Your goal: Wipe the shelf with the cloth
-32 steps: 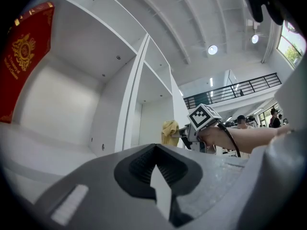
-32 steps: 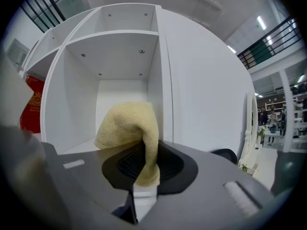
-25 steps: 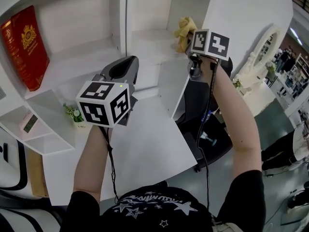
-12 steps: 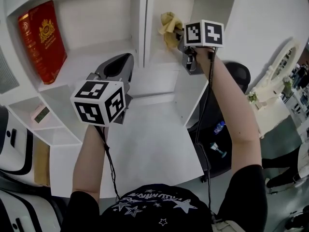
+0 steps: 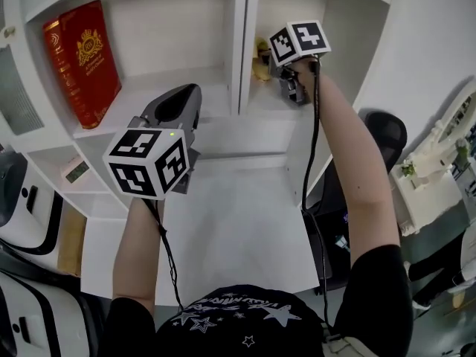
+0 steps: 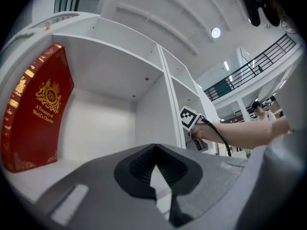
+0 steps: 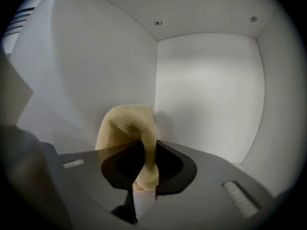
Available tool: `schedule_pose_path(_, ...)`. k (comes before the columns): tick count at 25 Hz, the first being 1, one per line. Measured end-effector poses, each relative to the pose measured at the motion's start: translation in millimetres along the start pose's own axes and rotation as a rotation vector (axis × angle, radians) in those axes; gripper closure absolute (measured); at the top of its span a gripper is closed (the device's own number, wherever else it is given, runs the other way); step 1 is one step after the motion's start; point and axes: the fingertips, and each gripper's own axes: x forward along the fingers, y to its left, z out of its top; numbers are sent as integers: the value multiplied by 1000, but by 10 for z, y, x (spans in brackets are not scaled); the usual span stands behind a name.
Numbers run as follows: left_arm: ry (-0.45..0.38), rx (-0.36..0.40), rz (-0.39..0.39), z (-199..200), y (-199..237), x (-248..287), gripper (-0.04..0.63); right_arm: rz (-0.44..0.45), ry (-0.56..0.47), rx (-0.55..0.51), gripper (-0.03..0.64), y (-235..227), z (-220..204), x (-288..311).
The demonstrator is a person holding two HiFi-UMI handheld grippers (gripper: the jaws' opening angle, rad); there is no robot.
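The yellow cloth (image 5: pixel 260 59) hangs bunched from my right gripper (image 5: pixel 274 71), which is shut on it inside the right compartment of the white shelf (image 5: pixel 262 101). In the right gripper view the cloth (image 7: pixel 127 126) rises from the shut gripper (image 7: pixel 144 174) and rests near the compartment's left wall. My left gripper (image 5: pixel 175 114) is held lower, in front of the left compartment. Its jaws (image 6: pixel 153 170) are shut and hold nothing.
A red book (image 5: pixel 82 62) stands at the left of the left compartment. A vertical divider (image 5: pixel 239 43) separates the two compartments. A small clock (image 5: pixel 74 171) sits in a lower cubby. A white desk (image 5: pixel 223 229) lies below, with a black chair (image 5: pixel 387 129) to the right.
My right gripper has carried the cloth further into the right compartment, towards its left wall. The left gripper has stayed about where it was.
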Motion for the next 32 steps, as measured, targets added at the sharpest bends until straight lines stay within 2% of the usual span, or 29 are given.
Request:
schedule_pose_path(3, -4, -1, 20, 0, 71, 4, 594, 34, 59, -50, 535, 47, 10, 135)
schedule_pose_path(6, -11, -5, 30, 7, 103, 31, 594, 28, 111, -114, 535, 67, 1, 246)
schedule_pose_path(13, -4, -16, 30, -43, 122, 96, 594, 26, 149, -162, 536, 109, -24, 496)
schedule_pose_path(18, 4, -23, 17, -99, 109, 136, 594, 17, 155, -159, 535, 48, -42, 620)
schedule_pose_path(22, 11, -30, 10, -148, 103, 158, 594, 36, 157, -117, 535, 19, -67, 609)
schedule_pose_path(28, 20, -34, 7, -194, 98, 171, 594, -70, 188, -147, 537, -308, -180, 445)
schedule_pose_path(32, 21, -37, 1, -207, 64, 189, 594, -183, 229, -151, 537, -654, -311, 266)
